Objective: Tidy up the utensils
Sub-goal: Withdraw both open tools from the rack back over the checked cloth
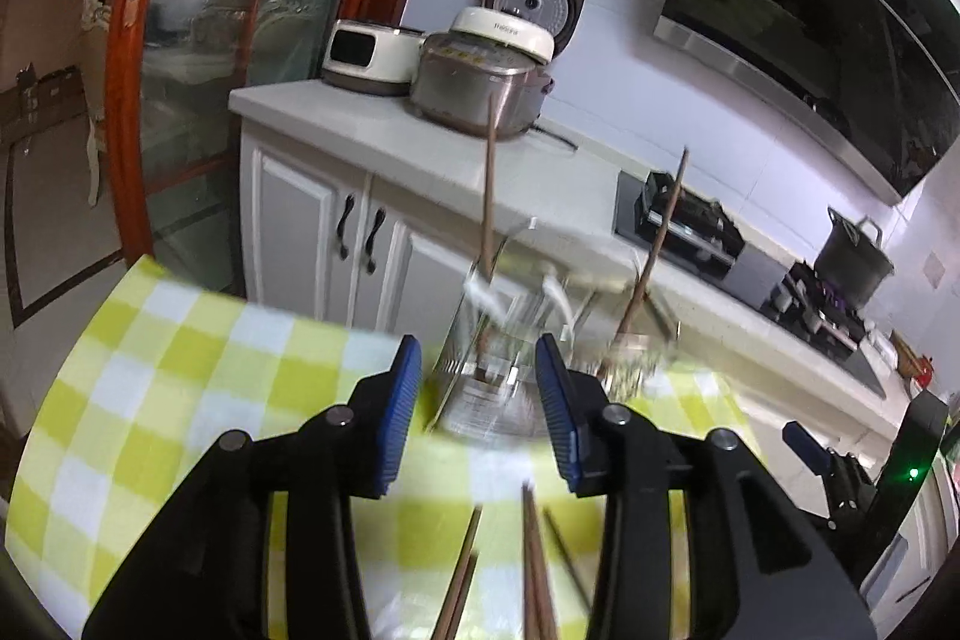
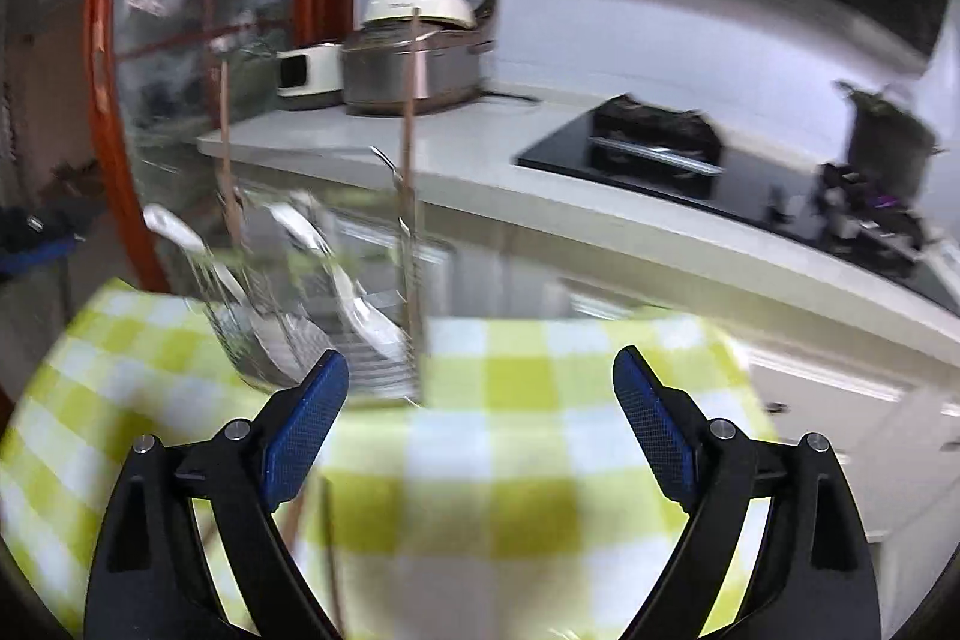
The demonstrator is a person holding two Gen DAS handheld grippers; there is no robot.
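Holding chopsticks (image 1: pixel 489 184) (spoons, probably): glass holder (image 1: pixel 480 370); both jaws apart, empty.

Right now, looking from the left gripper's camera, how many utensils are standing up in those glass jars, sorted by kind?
Wooden chopsticks: 2
White spoons: 2
Total: 4
The picture is blurred, so more could be hidden.
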